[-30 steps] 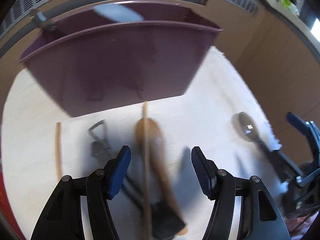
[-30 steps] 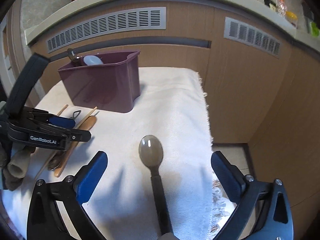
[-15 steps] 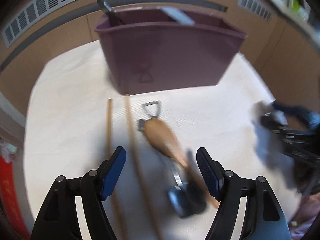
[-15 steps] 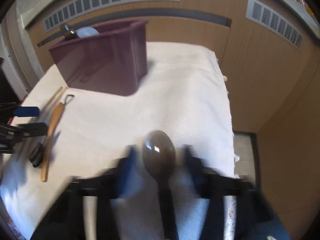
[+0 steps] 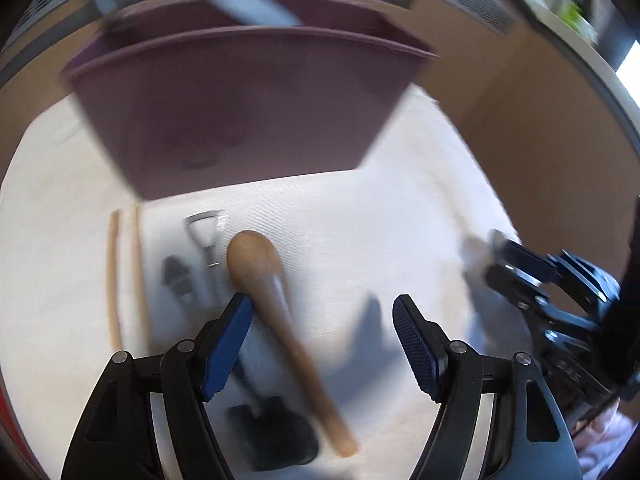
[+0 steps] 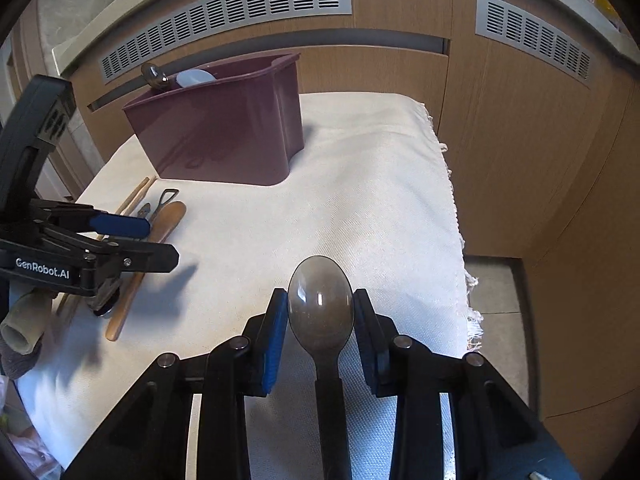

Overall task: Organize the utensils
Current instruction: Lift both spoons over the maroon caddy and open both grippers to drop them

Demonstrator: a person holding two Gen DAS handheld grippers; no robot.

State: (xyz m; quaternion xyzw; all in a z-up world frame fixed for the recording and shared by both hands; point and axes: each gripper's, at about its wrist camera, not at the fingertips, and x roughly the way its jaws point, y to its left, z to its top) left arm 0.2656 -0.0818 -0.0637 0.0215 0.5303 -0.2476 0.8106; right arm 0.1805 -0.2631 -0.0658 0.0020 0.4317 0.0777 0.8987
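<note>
A grey spoon (image 6: 320,308) lies on the white cloth (image 6: 380,200), and my right gripper (image 6: 320,300) is shut on its bowl, a blue pad pressing each side. Over the left part of the cloth my left gripper (image 5: 320,304) hangs open. A wooden spoon (image 5: 256,256) lies under it, close to the left finger, untouched. Beside that spoon lie a metal opener (image 5: 204,236), a black-handled utensil (image 5: 276,432) and two chopsticks (image 5: 114,272). The purple bin (image 6: 224,132) stands behind them. The left wrist view is blurred.
A metal ladle (image 6: 154,74) and a white spoon (image 6: 196,78) stick out of the bin. The cloth's fringed right edge (image 6: 456,216) drops off to the floor. A wooden cabinet with vent grilles (image 6: 240,12) closes the back.
My right gripper has gone from wide open to shut on the grey spoon's bowl. The left gripper swung sideways and back over the wooden spoon, with its jaws slightly wider.
</note>
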